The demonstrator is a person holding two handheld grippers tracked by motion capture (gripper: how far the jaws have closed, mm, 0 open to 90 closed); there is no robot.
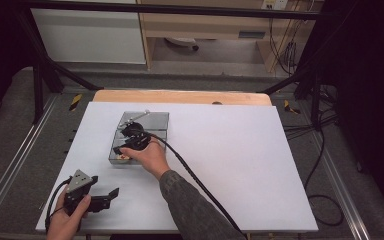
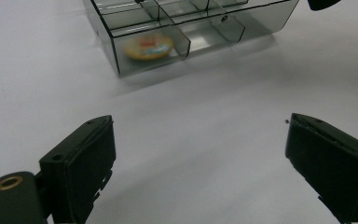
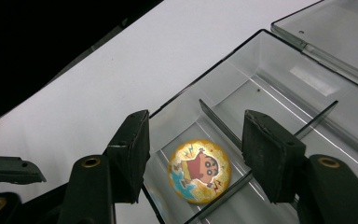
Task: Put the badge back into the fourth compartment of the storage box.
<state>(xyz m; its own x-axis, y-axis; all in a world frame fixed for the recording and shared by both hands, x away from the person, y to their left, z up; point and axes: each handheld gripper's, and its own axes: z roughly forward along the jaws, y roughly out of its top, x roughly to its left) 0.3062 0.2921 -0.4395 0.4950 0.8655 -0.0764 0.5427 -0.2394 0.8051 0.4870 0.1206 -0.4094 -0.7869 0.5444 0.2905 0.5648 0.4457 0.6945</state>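
Note:
A clear plastic compartment box [image 1: 157, 120] sits on the white table, its lid [image 3: 345, 37] folded open behind it. A round yellow cartoon badge [image 3: 199, 171] lies flat in the box's near corner compartment, and the left gripper view also shows the badge [image 2: 148, 46]. My right gripper [image 3: 198, 135] hovers open just above it, one jaw on each side, touching nothing. In the high view the right gripper [image 1: 130, 140] is over the box's near-left part. My left gripper [image 1: 109, 197] rests low near the table's front left, open and empty, and this left gripper [image 2: 200, 154] points at the box [image 2: 191, 28].
The white table sheet [image 1: 240, 165] has wide bare room to the right of the box. The right gripper's black cable [image 1: 200, 185] trails across it toward the front edge. Beyond the table stand black frame legs [image 1: 37, 85] and a grey floor.

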